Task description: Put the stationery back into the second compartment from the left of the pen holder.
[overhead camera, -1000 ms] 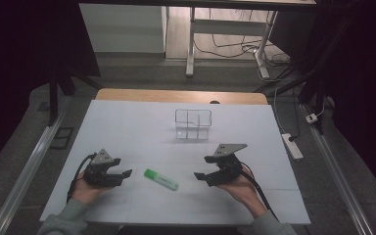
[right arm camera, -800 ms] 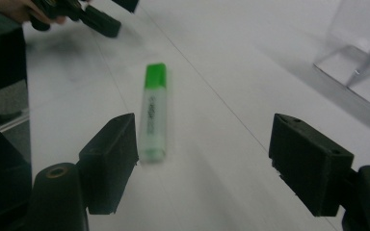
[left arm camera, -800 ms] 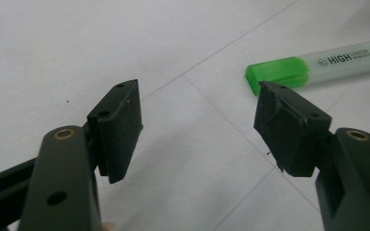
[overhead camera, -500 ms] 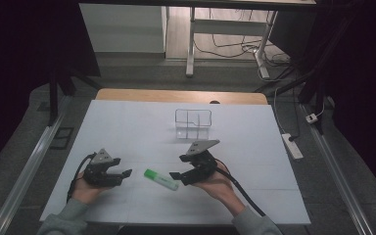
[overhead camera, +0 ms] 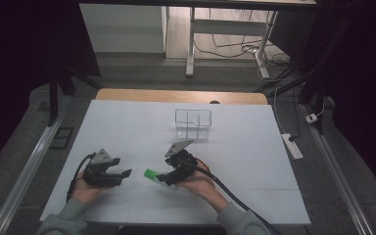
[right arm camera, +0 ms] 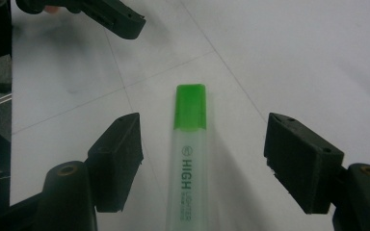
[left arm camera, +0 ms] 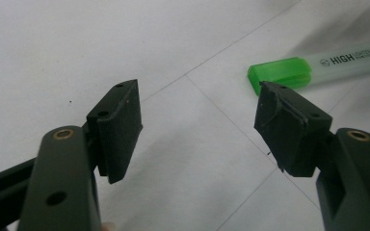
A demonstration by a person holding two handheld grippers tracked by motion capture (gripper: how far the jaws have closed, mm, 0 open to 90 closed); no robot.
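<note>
Straddling position, right claw (right arm camera: 202, 159): jaws stand one on each side of the highlighter (right arm camera: 189, 159), pads clear of its barrel; nothing gripped.
Right claw motion: jaws have just been closing, with the highlighter between them but untouched.
Right claw in the high view (overhead camera: 162, 178): held low over the worktop, pointing left toward the green cap.
Left claw (left arm camera: 197, 130): jaws wide apart, nothing between the pads; bare worktop lies under the gap.
Left claw in the high view (overhead camera: 126, 173): resting near the front left, pointing right, just short of the highlighter.
Highlighter position: lying flat on the white worktop (overhead camera: 127, 127), near the front edge, between the two claws; green cap end points at the left claw, pale barrel runs back under the right claw.
Highlighter marking: black lettering "HIGH" along the barrel.
Clear box (overhead camera: 193, 124): a small transparent divided container, upright, well behind the claws near the worktop's middle.
Hands: left hand (overhead camera: 85, 190) and right hand (overhead camera: 200, 183) enter from the front edge, each wrapped round its gripper body.
Cable (overhead camera: 235, 198): black, trailing from the right gripper toward the front right.
</note>
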